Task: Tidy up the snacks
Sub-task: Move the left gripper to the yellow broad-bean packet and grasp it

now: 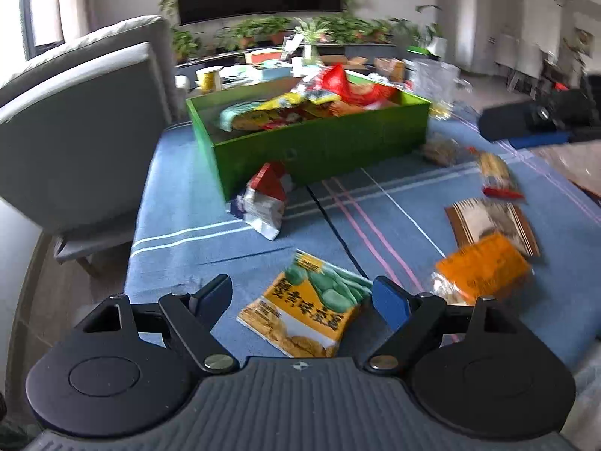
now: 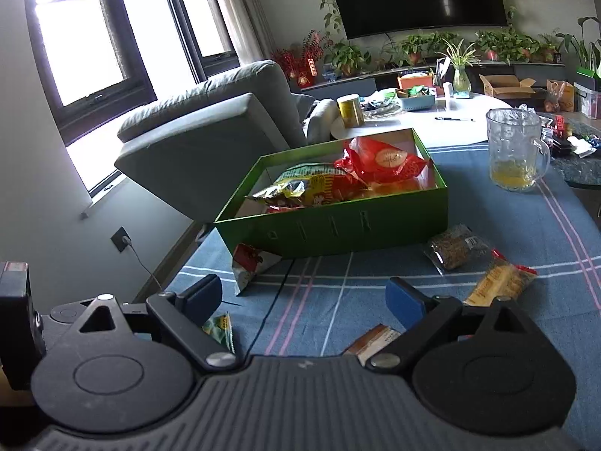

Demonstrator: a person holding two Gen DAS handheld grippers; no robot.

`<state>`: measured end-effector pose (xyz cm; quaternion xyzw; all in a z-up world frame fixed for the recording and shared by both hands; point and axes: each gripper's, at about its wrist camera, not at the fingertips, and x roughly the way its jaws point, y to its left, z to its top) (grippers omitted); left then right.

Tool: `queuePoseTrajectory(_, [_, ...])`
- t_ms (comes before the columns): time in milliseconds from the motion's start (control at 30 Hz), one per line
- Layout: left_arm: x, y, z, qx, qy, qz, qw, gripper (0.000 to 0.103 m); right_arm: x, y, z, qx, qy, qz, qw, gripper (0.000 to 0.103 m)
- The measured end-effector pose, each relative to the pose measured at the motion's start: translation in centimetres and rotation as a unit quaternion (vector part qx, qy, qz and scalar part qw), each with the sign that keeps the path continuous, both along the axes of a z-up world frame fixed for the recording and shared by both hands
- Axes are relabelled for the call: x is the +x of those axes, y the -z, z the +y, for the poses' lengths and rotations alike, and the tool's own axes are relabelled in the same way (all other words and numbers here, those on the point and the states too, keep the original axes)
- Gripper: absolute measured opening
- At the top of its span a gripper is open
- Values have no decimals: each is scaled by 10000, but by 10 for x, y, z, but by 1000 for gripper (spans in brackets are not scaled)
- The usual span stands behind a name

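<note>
A: Left-wrist view, left to right. A grey sofa [image 1: 86,112] stands beyond the table's left edge. The green box [image 1: 319,143] sits at the far middle of the blue striped tablecloth [image 1: 195,244], with snack bags piled inside.

B: Loose items?

A: A red-and-white snack bag [image 1: 263,203] lies touching the box's near left corner. Nearer, a yellow-and-green snack packet [image 1: 308,308] lies flat on the cloth. The left gripper [image 1: 300,297] hangs over it with its jaws spread wide; the packet shows in the gap and neither pad touches it. To the right lie an orange packet [image 1: 484,267], overlapping a brown striped packet [image 1: 488,218] just beyond it. The frame is blurred, so print is unreadable.

B: Right-wrist view?

A: Window [image 2: 86,37] far left, sofa [image 2: 210,127] below it, then the green box [image 2: 338,225]. A red bag [image 2: 379,161] tops the pile at the box's far right; a yellow-green bag [image 2: 315,184] lies left of it. The right gripper [image 2: 304,297] is parted about halfway, over bare cloth, holding nothing. Right of the box: a dark clear-wrapped snack pack [image 2: 456,250], then a yellow packet [image 2: 499,282] nearer. A glass mug [image 2: 516,150] with a little yellow liquid stands far right.
</note>
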<state>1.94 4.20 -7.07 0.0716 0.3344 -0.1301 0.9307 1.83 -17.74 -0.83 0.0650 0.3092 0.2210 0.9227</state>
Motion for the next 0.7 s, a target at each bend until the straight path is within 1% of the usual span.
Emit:
queuePoseTrajectory(67, [2, 4, -2, 84, 111, 38, 9999, 80, 1, 1, -2, 8, 53, 45, 10000, 68])
queuePoseTrajectory(200, [12, 12, -8, 266, 145, 118, 9995, 80, -1, 3, -4, 45, 115, 125, 9998, 68])
queuePoseTrajectory(333, [22, 17, -11, 186, 69, 199, 9996, 80, -3, 4, -5, 56, 99, 129, 9999, 68])
queuePoseTrajectory(433, [26, 22, -9, -17, -75, 365, 9993, 78, -3, 4, -6, 87, 122, 140, 9998, 68])
queuePoseTrajectory(467, [26, 23, -7, -163, -138, 381, 9990, 76, -3, 4, -7, 100, 131, 147, 9998, 68])
queuePoseTrajectory(500, [26, 23, -5, -229, -184, 361, 9989, 75, -3, 4, -7, 113, 138, 157, 9997, 68])
queuePoseTrajectory(567, [25, 22, -5, -195, -204, 330, 9991, 67, -2, 5, -8, 131, 149, 180, 9996, 68])
queuePoseTrajectory(600, [24, 21, -5, -189, -202, 312, 9991, 59, -2, 6, -8, 137, 151, 192, 9996, 68])
queuePoseTrajectory(700, [23, 19, -3, -310, -274, 358, 9985, 54, -2, 7, -8, 152, 141, 217, 9995, 68])
